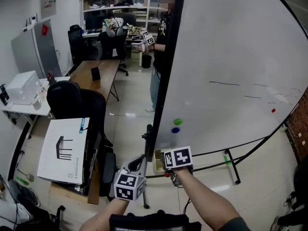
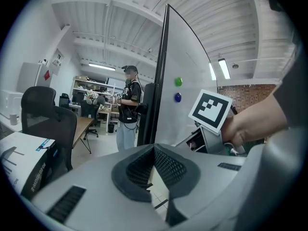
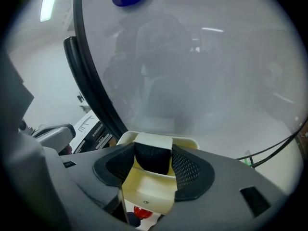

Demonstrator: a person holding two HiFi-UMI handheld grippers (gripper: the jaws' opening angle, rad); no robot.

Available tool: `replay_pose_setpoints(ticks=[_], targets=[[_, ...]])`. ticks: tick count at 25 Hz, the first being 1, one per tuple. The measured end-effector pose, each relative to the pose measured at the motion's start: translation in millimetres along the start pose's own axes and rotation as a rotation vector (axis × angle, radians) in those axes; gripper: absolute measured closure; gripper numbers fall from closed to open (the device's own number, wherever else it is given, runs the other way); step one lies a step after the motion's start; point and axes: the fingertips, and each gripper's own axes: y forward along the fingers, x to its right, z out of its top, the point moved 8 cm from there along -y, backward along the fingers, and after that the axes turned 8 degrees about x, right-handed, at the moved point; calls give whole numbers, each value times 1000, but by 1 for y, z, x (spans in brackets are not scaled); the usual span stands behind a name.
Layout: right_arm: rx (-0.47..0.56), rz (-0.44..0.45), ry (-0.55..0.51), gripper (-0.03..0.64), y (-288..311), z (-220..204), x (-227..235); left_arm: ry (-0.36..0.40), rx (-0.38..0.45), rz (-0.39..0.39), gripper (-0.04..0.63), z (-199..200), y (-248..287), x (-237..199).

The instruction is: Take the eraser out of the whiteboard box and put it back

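The whiteboard stands on a wheeled frame, and a cream box hangs at its lower left corner. In the right gripper view the eraser, cream on top with a black felt face, sits upright between the two black pads, just over the cream box. My right gripper is shut on it, and its marker cube shows beside the box. My left gripper hangs a little lower left of the box, pad tips together with nothing between them; its cube shows in the head view.
A green magnet and a blue magnet stick above the box. Something red lies low in the box. A person stands behind the board's edge. Black chairs and a white carton are left; stand legs right.
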Motion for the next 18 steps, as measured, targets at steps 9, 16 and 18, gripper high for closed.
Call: replay_pose_setpoints(ticks=[9,16,18], targets=[[12,-4,-3,348,-2,-1,-1,-8,-11,-12,580,-2,-1,10],[70,12,-11,318,-11,-3,1,3,-13,8,580,4,-4,12],[89,20,-1,293,-15,-3,2,8,-19,13,580,4,-3,13]])
